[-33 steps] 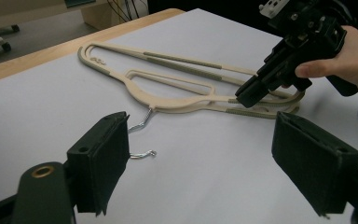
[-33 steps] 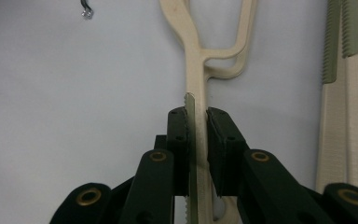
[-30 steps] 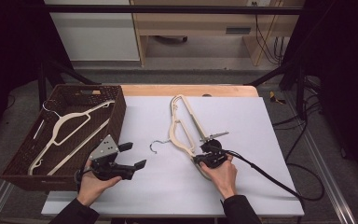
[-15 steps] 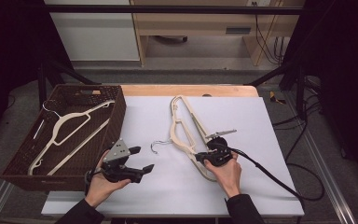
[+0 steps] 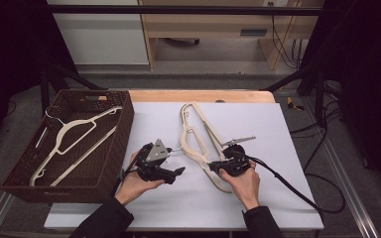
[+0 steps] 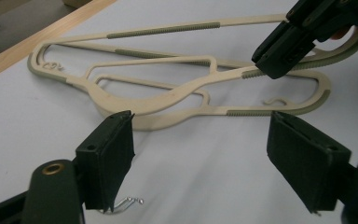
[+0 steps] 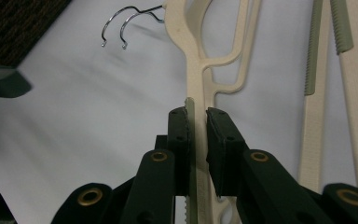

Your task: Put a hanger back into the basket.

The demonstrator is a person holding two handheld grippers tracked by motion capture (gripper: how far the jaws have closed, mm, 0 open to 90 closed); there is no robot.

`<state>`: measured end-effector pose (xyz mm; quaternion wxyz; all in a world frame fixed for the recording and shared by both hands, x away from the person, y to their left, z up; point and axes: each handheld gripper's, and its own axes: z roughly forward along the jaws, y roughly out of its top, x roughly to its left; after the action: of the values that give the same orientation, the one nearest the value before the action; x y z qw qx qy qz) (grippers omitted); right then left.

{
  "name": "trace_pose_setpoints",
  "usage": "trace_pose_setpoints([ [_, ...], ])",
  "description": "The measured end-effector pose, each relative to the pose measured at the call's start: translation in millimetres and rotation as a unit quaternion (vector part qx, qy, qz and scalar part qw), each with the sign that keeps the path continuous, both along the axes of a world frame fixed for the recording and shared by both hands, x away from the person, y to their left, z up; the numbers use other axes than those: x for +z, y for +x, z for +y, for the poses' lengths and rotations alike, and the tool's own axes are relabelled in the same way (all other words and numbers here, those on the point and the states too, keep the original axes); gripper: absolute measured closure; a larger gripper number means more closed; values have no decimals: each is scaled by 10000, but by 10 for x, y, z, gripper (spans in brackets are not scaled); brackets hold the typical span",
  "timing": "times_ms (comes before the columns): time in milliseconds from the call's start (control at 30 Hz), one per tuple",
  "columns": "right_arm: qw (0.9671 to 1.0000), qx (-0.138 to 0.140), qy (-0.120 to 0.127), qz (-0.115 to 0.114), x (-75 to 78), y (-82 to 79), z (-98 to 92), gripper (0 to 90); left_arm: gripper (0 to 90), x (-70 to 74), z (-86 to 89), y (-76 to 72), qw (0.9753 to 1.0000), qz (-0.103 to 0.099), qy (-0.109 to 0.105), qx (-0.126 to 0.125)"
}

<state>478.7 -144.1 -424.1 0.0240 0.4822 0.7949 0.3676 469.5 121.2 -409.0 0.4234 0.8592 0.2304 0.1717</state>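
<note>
Hangers (image 5: 198,139), light, stiff plastic, lie right of the basket (image 5: 39,163). Right gripper (image 5: 217,165) pinches one on its ribbed arm, a good hold; left gripper (image 5: 177,172) is spread.

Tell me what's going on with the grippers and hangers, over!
Right gripper shut on a hanger arm. Left gripper open, empty, near the hanger hooks. One hanger already in the basket. Nothing blocking.
</note>
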Motion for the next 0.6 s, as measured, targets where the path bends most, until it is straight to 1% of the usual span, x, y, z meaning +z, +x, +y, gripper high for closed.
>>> trace_pose_setpoints([
  [100, 10000, 23, -10, 10, 14, -8, -6, 802, 238, -47, -89, 96, 9999, 20, 95, -76],
  [133, 10000, 21, -7, 37, 18, -12, -7, 801, 245, -47, -89, 96, 9999, 20, 95, -76],
  [200, 10000, 14, -7, 36, 19, -16, -6, 801, 250, -71, -134, 157, 9998, 49, 130, -118],
  [233, 10000, 30, -14, 50, 20, -18, -8, 801, 264, -91, -173, 223, 9996, 17, 233, -139],
  [267, 10000, 30, -14, 50, 20, -18, -8, 801, 272, -91, -173, 223, 9996, 17, 233, -139],
  [300, 10000, 41, -22, 65, 20, -18, -9, 801, 287, -111, -203, 294, 9993, 30, 314, -190],
  [333, 10000, 41, -22, 65, 20, -18, -9, 801, 300, -111, -203, 294, 9993, 30, 314, -190],
  [400, 10000, 67, -18, 64, 24, -19, -12, 801, 311, -140, -242, 349, 9989, 40, 398, -239],
  [467, 10000, 58, -17, 69, 33, -22, -17, 801, 323, -172, -286, 388, 9979, -39, 565, -321],
  [500, 9999, 67, 3, 77, 40, -25, -20, 801, 329, -215, -324, 420, 9970, -94, 679, -359],
  [567, 9999, 66, 3, 80, 44, -27, -22, 801, 333, -238, -339, 435, 9967, -113, 711, -384],
  [600, 10000, 68, 6, 72, 47, -28, -24, 801, 333, -257, -347, 450, 9959, -143, 795, -407],
])
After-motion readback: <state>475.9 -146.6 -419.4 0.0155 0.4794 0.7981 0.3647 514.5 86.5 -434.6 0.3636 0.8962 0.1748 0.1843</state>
